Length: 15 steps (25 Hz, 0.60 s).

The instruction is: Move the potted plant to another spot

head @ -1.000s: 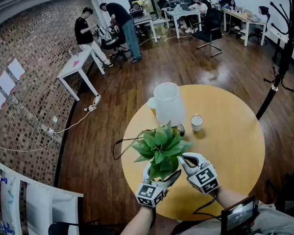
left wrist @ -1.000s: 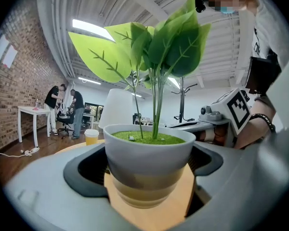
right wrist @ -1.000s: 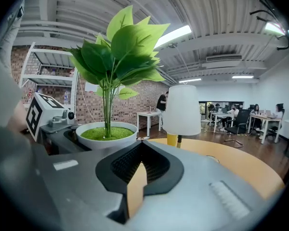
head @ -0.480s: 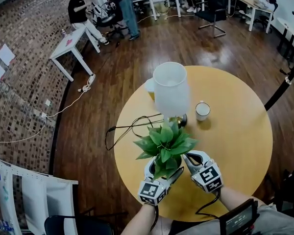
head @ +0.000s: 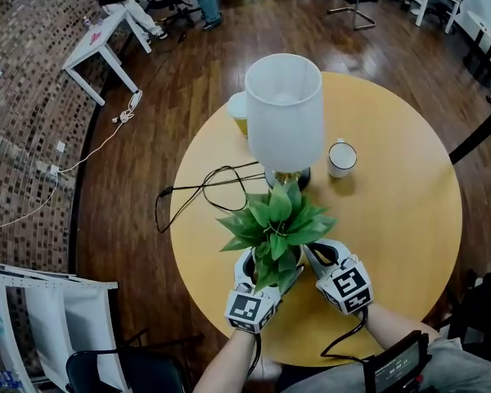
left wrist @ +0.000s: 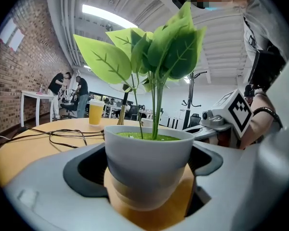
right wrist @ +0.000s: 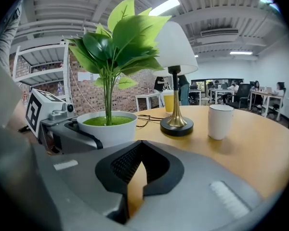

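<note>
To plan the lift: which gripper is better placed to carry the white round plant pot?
Left: the left gripper holds the white round plant pot between its jaws; the right gripper is shut and empty beside it.

Head cam: high up, aimed steeply down. Whole round surface (head: 393, 219) in frame, left tongs (head: 258, 270) and right tongs (head: 317, 259) at bottom centre.

Left gripper cam: low, skimming surface, super close to potted plant (left wrist: 149, 153), which fills centre. Right tongs at right edge.

Right gripper cam: low too, plant bit further off at left of centre, lamp (right wrist: 176, 57) mid frame, mug (right wrist: 219, 121) to right.

All three views share plant and yellow cup (head: 239, 113).
</note>
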{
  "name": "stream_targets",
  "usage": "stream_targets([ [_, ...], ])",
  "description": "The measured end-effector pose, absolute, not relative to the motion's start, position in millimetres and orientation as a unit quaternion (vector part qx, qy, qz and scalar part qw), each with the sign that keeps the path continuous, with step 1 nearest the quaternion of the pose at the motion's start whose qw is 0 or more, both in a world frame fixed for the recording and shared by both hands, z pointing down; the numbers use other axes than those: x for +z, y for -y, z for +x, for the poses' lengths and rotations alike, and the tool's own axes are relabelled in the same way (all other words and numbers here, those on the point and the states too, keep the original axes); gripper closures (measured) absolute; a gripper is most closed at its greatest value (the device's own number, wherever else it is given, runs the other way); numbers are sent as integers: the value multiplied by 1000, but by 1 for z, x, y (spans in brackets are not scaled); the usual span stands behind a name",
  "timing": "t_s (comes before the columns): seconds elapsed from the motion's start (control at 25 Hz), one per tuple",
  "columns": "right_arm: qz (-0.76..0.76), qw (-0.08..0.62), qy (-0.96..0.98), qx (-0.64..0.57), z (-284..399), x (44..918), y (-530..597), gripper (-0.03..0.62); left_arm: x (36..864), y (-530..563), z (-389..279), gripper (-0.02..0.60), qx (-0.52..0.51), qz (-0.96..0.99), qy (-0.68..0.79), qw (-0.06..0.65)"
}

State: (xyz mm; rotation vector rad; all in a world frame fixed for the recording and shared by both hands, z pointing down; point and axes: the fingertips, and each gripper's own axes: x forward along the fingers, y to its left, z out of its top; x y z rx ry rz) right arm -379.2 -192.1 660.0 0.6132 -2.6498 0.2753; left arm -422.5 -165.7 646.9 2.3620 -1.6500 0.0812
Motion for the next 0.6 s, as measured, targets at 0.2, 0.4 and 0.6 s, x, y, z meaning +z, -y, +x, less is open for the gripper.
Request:
stream_targets([
  [0.2, 219, 208, 948, 102, -379, 668, 197, 586, 662, 169, -420, 71, 47, 811, 569, 125],
  [0.4, 219, 212, 947, 104, -378, 673, 199, 586, 663, 170, -415, 71, 70, 816, 561, 119],
  [0.6, 214, 215, 947, 108, -384, 678, 202, 586, 670, 171, -416, 71, 89, 818, 558, 113],
])
